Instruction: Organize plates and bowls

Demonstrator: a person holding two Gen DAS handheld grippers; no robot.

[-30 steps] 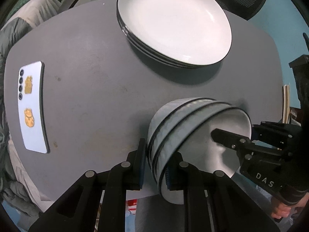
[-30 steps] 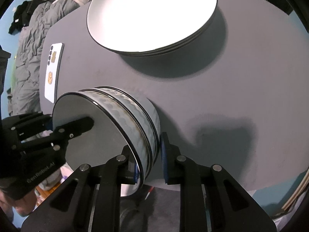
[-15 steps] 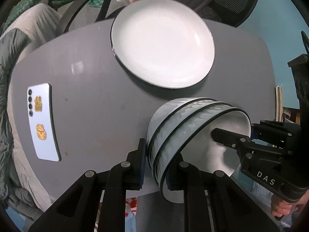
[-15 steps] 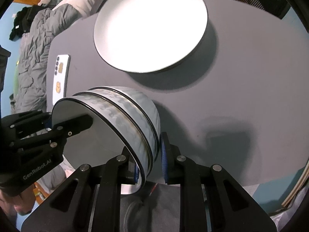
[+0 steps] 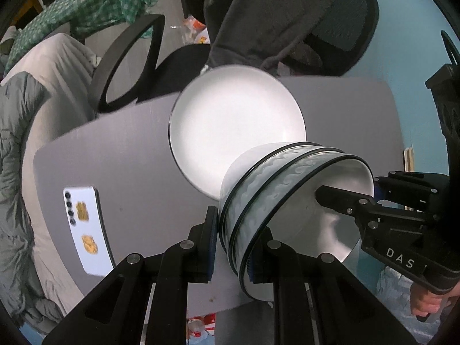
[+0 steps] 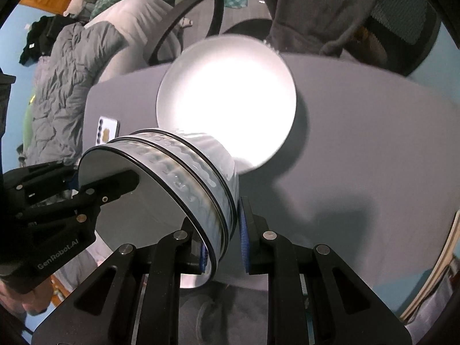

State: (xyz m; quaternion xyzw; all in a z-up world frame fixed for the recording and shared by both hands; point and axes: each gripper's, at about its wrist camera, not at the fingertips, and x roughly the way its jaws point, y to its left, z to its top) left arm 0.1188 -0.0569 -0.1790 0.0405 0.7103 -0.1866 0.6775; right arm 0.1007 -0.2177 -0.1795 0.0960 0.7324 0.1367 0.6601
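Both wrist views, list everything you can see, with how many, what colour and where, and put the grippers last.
Nested white bowls with black rims and wavy relief: three by rim count, tilted on their side, held above the table's near edge.
White round plates with a dark rim: one stack, number not readable, far side of the table.
White smartphone with gold stickers: one, flat on the table, left.
Grey table: one, under everything.
Black office chair: one, behind the table, dark garment draped over it.
Grey quilted bedding: left of the table.
Left gripper: black, shut on the bowls' walls.
Right gripper: black, shut on the bowls' opposite side.
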